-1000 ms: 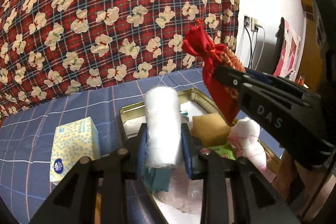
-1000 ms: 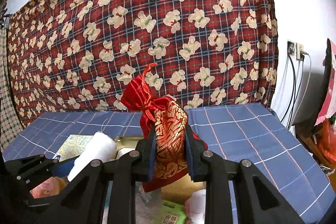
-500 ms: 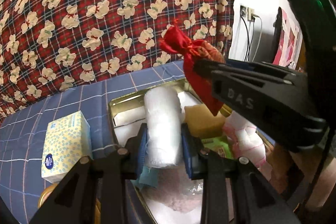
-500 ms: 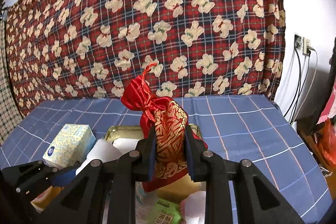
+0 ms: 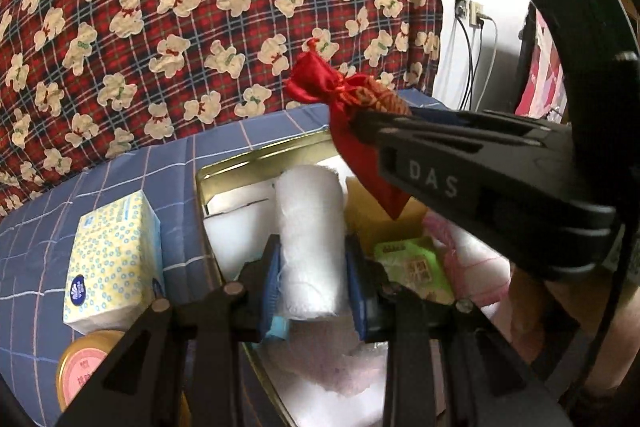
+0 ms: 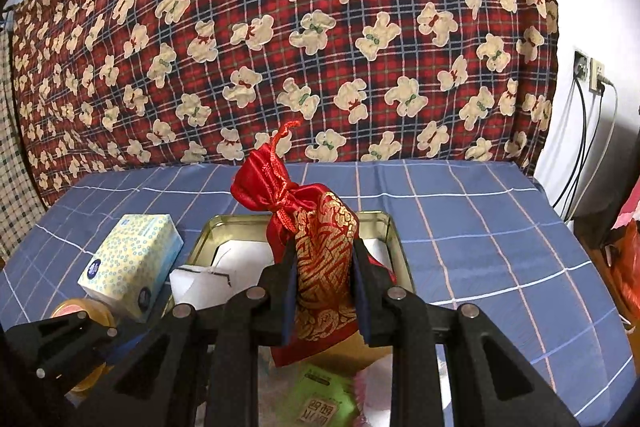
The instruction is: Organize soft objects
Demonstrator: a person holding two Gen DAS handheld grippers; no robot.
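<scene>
My left gripper [image 5: 310, 259] is shut on a white soft roll [image 5: 308, 227] and holds it over the gold metal tin [image 5: 256, 157]. My right gripper [image 6: 323, 259] is shut on a red and gold drawstring pouch [image 6: 316, 231], held above the same tin [image 6: 394, 239]. In the left wrist view the pouch [image 5: 360, 131] and the right gripper [image 5: 360, 125] cross from the right, above the tin. In the tin lie a yellow sponge [image 5: 368, 223], a green packet [image 5: 412, 267], a pink and white cloth [image 5: 476, 259] and white items.
A yellow and white tissue box [image 5: 112, 259] stands left of the tin on the blue checked tablecloth [image 6: 480, 227]. An orange-lidded jar [image 5: 86, 359] sits in front of it. A bear-print plaid cloth hangs behind. Cables and a wall socket [image 6: 588, 71] are at the right.
Both grippers have tilted downward and moved over the tin, so more of the table and tin shows. The roll and the pouch stay gripped.
</scene>
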